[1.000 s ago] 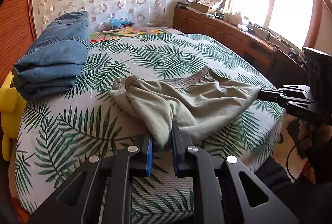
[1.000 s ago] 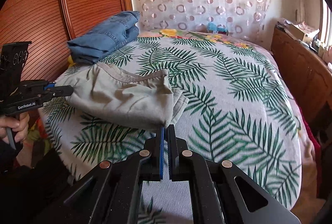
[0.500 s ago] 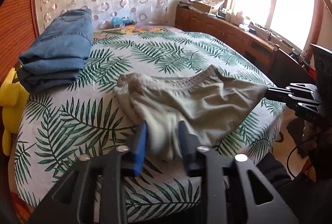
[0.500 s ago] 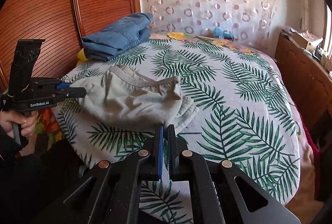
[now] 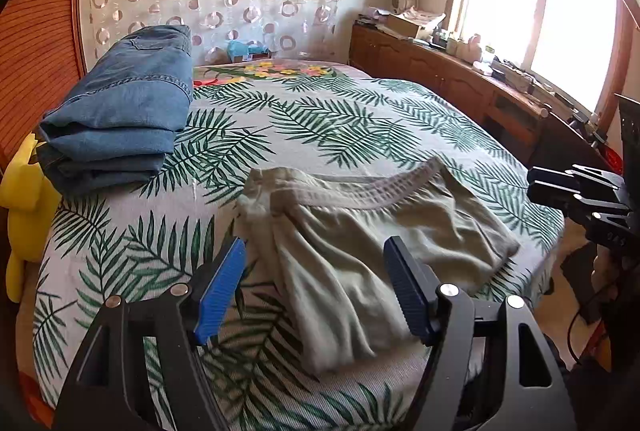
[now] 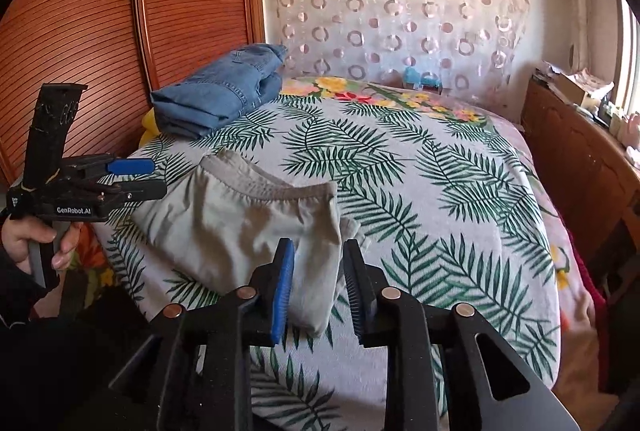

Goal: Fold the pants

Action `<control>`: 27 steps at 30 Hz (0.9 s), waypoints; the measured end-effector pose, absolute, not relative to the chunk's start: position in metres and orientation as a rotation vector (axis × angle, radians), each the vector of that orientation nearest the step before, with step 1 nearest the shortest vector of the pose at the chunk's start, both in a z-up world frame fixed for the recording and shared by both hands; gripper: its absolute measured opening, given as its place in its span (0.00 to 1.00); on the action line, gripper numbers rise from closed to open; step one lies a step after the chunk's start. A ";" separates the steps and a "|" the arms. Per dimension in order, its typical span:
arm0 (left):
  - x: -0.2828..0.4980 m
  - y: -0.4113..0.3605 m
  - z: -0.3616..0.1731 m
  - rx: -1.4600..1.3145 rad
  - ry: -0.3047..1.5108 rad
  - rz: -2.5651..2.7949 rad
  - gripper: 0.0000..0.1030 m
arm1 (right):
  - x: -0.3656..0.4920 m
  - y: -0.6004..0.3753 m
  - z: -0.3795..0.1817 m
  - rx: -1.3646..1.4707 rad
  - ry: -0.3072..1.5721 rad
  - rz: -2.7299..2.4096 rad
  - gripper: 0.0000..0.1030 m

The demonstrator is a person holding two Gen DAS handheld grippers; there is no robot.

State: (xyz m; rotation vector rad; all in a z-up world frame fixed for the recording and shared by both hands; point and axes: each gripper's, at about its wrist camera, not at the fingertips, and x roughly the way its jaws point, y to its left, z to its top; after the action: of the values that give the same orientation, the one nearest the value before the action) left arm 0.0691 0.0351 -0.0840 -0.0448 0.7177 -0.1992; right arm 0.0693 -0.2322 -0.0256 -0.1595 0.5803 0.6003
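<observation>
Khaki cotton folded pants (image 5: 360, 243) lie crosswise along the bed's (image 5: 360, 119) near edge. Left gripper (image 5: 316, 295) and right gripper (image 6: 318, 291) jaws are opening, straddling opposite ends unclamped.

matt cloth pants (image 5: 372, 247), ribbed wood wardrobe (image 6: 120, 31)

Two wrist fisheyes, close, angled down across bed (image 5: 360, 119) (shared), from opposite corners

Palm-leaf bedspread on bed (image 5: 360, 119); on it, folded khaki pants (image 5: 360, 243) (near edge), stacked jeans (image 5: 120, 111).
</observation>
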 end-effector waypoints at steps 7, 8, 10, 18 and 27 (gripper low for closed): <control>0.095 0.040 -0.094 -0.049 0.758 -0.181 0.70 | 0.116 -0.213 -0.052 -0.115 0.674 0.576 0.34; 0.097 0.041 -0.094 -0.047 0.760 -0.179 0.70 | 0.120 -0.212 -0.055 -0.110 0.679 0.574 0.37; 0.101 0.042 -0.095 -0.044 0.763 -0.175 0.70 | 0.126 -0.211 -0.060 -0.107 0.686 0.557 0.41; 0.119 0.047 -0.098 -0.033 0.782 -0.170 0.70 | 0.135 -0.214 -0.068 -0.067 0.720 0.525 0.49; 0.136 0.050 -0.104 -0.035 0.822 -0.166 0.70 | 0.138 -0.205 -0.072 -0.084 0.743 0.504 0.50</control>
State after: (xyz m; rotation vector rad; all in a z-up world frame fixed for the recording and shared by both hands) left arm 0.1358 0.0500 -0.1045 -0.0351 0.8217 -0.1658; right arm 0.1384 -0.2046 -0.0718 -0.0835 0.7432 0.5042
